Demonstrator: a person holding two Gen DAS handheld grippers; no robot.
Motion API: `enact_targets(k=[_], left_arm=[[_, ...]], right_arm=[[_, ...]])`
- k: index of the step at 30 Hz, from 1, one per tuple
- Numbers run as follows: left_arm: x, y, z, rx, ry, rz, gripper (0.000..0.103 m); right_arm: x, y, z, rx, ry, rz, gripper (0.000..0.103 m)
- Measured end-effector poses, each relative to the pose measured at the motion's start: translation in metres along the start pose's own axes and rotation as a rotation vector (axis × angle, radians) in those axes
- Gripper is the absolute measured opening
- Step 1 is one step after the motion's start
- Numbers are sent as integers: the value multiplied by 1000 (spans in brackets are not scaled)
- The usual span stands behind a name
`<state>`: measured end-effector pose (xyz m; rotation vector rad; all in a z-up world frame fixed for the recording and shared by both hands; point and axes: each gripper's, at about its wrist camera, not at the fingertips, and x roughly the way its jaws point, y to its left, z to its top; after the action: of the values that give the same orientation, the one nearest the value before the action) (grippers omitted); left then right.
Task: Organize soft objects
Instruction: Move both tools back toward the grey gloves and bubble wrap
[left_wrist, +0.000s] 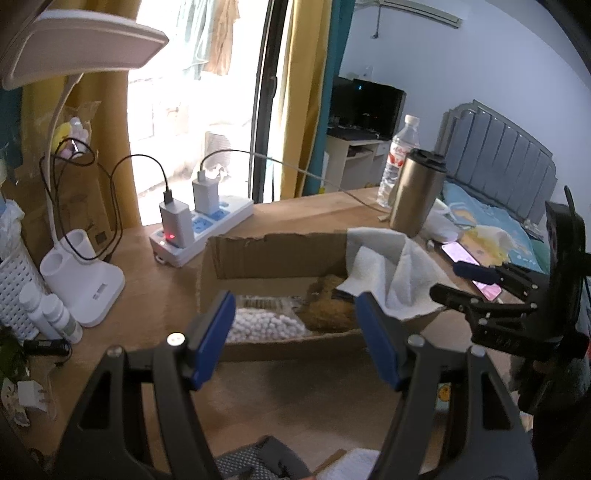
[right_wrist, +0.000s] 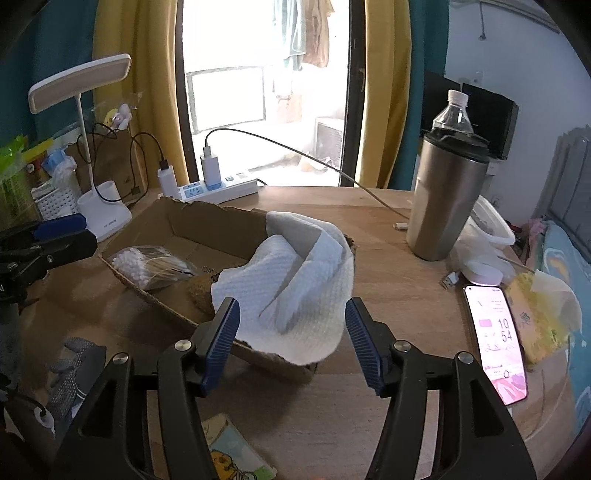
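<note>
The white cloth (right_wrist: 295, 273) lay draped over the near right corner of the cardboard box (right_wrist: 177, 229), half inside and half hanging over the rim toward six o'clock. Deeper in the box, toward nine o'clock, sat a bag of cotton swabs (right_wrist: 147, 267) and beside it a brown fuzzy thing (right_wrist: 201, 291) partly under the cloth. The right tool (right_wrist: 291, 345) stood wide just short of the cloth's hanging edge, gripping nothing. The left tool (left_wrist: 295, 339) was also wide and empty, before the box's near wall. By the look of it, the cloth had just been placed and the step was the release. The next move likely called for tucking the overhang inside, or fetching the grey sock (right_wrist: 74, 369) at eight o'clock on the bench (right_wrist: 388, 295)
</note>
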<state>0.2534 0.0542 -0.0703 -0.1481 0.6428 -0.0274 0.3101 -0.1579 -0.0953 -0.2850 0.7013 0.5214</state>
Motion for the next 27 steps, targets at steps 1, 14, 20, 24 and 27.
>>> enact_targets(k=[1, 14, 20, 24, 27], left_arm=[[-2, -2, -1, 2, -2, -1, 70], [-24, -10, -9, 5, -30, -7, 70], [-34, -10, -17, 2, -38, -12, 70], [-40, -11, -22, 1, -44, -16, 70], [-45, -12, -26, -1, -47, -19, 70]], right_arm=[[-2, -1, -1, 3, -2, -1, 63], [-28, 2, -8, 7, -31, -19, 63], [-39, 7, -12, -1, -41, -26, 63], [-46, 10, -16, -5, -47, -31, 63], [-51, 13, -19, -8, -51, -33, 63]])
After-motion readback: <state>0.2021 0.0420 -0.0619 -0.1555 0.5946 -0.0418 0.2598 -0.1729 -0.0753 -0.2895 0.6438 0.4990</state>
